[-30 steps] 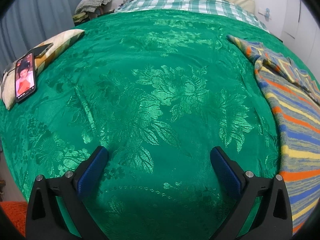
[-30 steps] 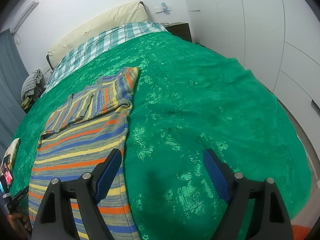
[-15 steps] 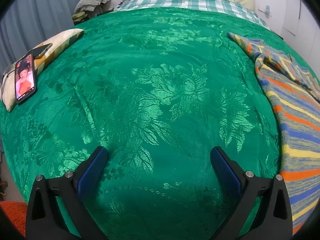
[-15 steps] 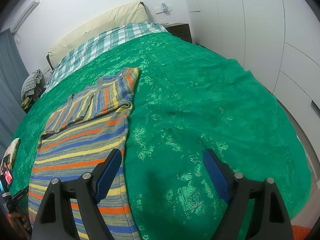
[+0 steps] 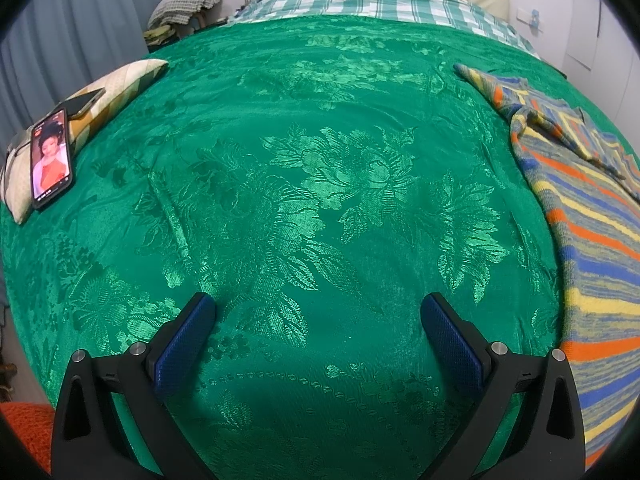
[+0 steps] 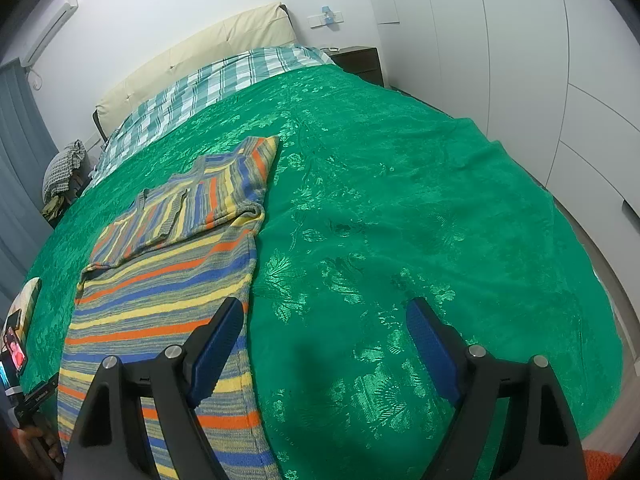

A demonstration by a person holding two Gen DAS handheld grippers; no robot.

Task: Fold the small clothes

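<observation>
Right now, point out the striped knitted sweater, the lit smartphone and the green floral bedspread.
striped knitted sweater (image 6: 160, 300), right wrist view, body.
lit smartphone (image 5: 51, 158), left wrist view, screen.
green floral bedspread (image 5: 320, 184), left wrist view, flower pattern.

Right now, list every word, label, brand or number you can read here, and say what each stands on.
None can be read.
Phone on the pillow: its screen shows a person in red; small marks at its top are too blurred to read.
Black device at the right wrist view's lower left: small pale lettering, too small to read.

This is a home bedroom. A bed (image 6: 400, 200) with green floral bedspread fills it, against a cream headboard (image 6: 192, 56). White wardrobe doors (image 6: 520, 60) line one wall.
</observation>
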